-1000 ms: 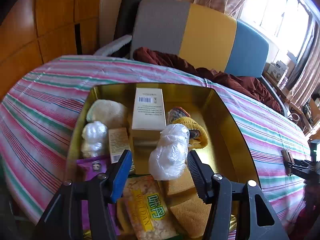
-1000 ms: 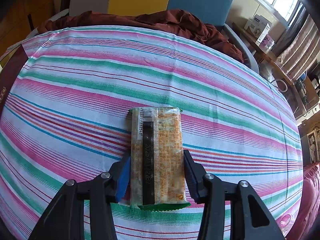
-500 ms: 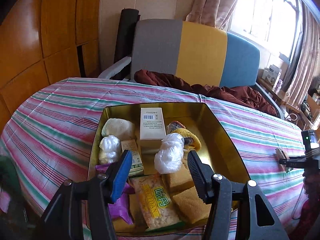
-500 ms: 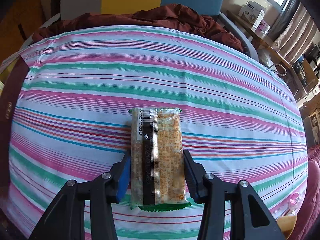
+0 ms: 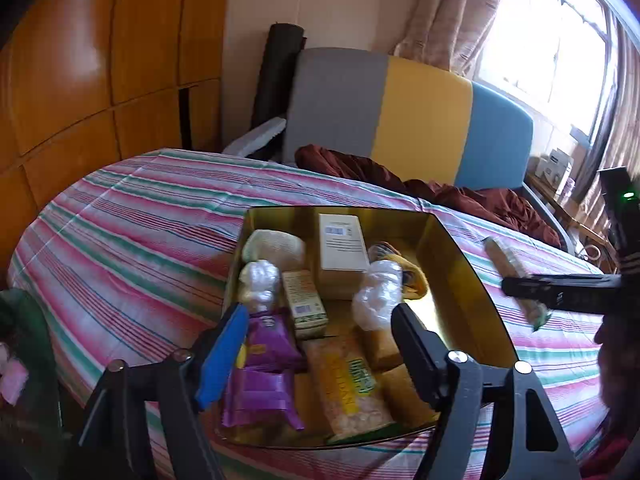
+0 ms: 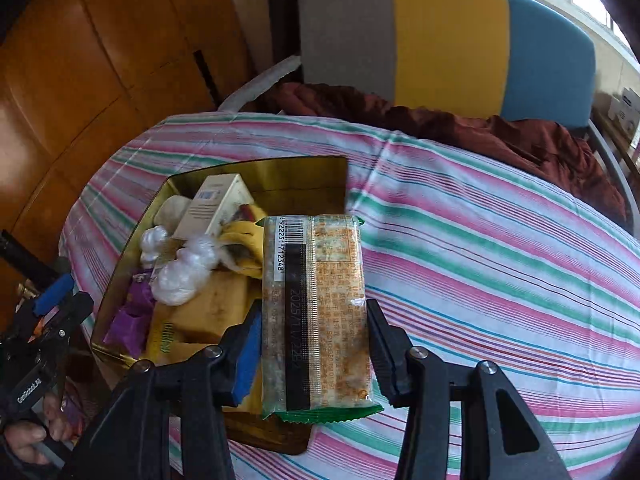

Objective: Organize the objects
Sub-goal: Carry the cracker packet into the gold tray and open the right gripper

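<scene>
Right claw: clenched on a cracker packet, a pad pressing on each long side; the packet is held lengthwise, barcode end away from the camera, green crimped end nearest it
Cracker packet, place: lifted clear of the striped cloth, hanging over the right-hand edge of the gold tray; from the left wrist camera it shows blurred, to the right of the tray, in the other claw's black fingers
Left claw: released, its jaws have just been opening; nothing is pressed between the pads, and it hovers over the near end of the tray
Gold tray: a shallow metal tray on the worktop, which is covered by a cloth striped pink, green and white
In the tray, far end: a pale box with a barcode, a round cream puff, a yellow knitted thing
In the tray, middle: two crumpled clear plastic bundles, one at the left wall and one near the centre, with a small green-and-cream carton between them
In the tray, near end: purple packets, a snack bag with yellow lettering, tan sponge-like blocks
Behind the worktop: a chair back in grey, yellow and blue with dark red fabric bunched on the seat
Person: a hand grips the left tool's handle at the lower left of the right wrist view
</scene>
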The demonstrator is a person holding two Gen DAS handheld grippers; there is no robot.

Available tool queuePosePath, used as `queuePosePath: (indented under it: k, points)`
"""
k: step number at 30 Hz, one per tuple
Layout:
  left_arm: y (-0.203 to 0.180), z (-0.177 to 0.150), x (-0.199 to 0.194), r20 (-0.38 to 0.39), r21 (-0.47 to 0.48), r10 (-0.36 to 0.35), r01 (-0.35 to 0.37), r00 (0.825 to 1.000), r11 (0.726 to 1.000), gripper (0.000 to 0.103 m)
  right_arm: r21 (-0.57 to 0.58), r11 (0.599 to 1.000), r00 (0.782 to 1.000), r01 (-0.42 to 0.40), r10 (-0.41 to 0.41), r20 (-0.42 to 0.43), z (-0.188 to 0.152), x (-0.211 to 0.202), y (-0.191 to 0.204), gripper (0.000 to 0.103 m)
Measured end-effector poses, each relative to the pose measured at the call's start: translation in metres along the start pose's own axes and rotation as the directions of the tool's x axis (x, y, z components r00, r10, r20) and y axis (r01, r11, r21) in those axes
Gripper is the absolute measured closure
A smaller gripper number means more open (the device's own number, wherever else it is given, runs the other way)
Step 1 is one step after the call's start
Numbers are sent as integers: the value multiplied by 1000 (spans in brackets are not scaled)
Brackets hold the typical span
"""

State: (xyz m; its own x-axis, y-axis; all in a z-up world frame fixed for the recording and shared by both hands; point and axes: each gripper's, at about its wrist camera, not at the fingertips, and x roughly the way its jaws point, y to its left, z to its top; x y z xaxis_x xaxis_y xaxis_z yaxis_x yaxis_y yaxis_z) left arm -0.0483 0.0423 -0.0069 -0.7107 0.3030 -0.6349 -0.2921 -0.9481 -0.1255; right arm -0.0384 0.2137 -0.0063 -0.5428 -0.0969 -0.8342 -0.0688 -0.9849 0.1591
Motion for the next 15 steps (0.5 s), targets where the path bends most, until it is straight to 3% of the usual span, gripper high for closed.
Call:
queuePosePath:
  k: [8, 11, 14, 15]
  points:
    - [28, -7, -13, 19, -46, 56, -55, 998, 997, 1, -15, 1000, 994, 12, -14, -113, 2, 58, 40, 55]
    - [34, -8, -14, 13, -67, 74, -73, 997, 995, 0, -33, 999, 989, 40, -45, -141, -2, 70, 43, 53]
    - [36, -7, -13, -6, -82, 102, -102, 995, 991, 0, -56, 997, 992, 55, -61, -114, -7, 66, 44, 46]
    - [37, -6, -14, -8, -87, 107, -107, 994, 990, 0, -63, 996, 992, 66, -72, -99, -9, 62, 44, 40]
